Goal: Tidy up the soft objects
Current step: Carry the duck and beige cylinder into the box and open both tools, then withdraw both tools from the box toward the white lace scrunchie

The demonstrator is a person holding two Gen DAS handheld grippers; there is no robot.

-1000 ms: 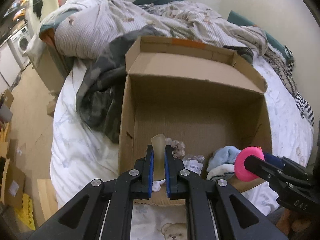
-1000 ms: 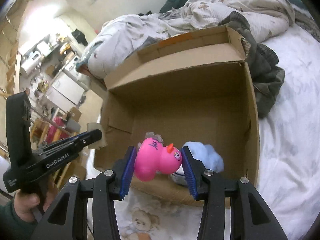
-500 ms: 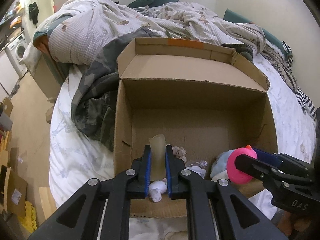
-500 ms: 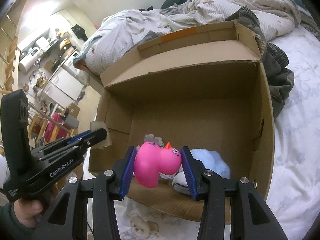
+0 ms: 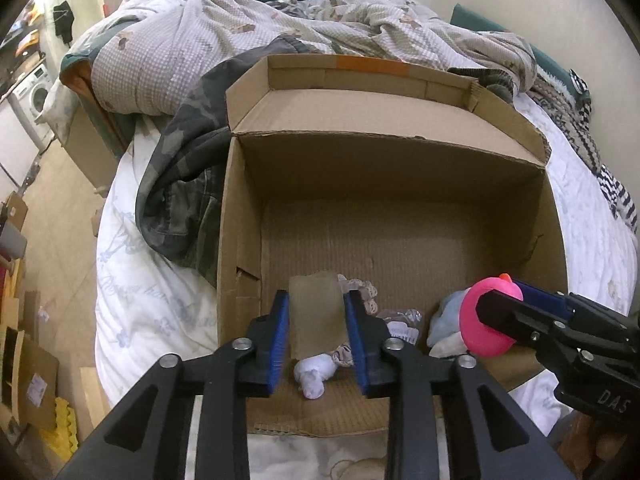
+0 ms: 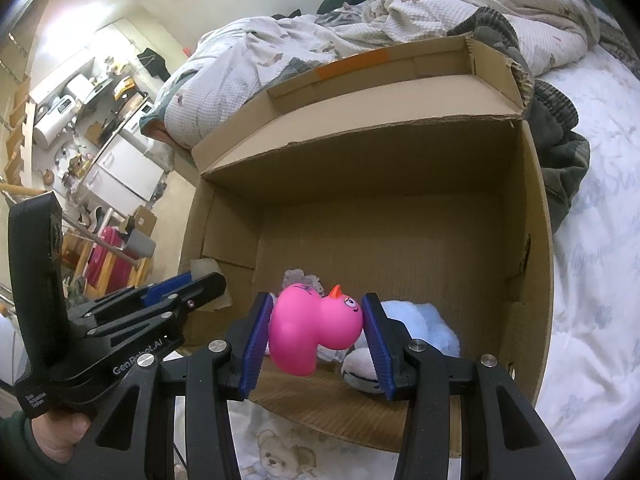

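The left wrist view is taken from close above the near edge of the cardboard box [image 5: 384, 168], facing forward and down along its jaws into the interior. The right wrist view is taken from the right, just as near, angled toward the same box [image 6: 360, 184]. The box interior and the bedding [image 5: 192, 48] beyond the jaws are shared by both views; each gripper is caught by the other's camera.
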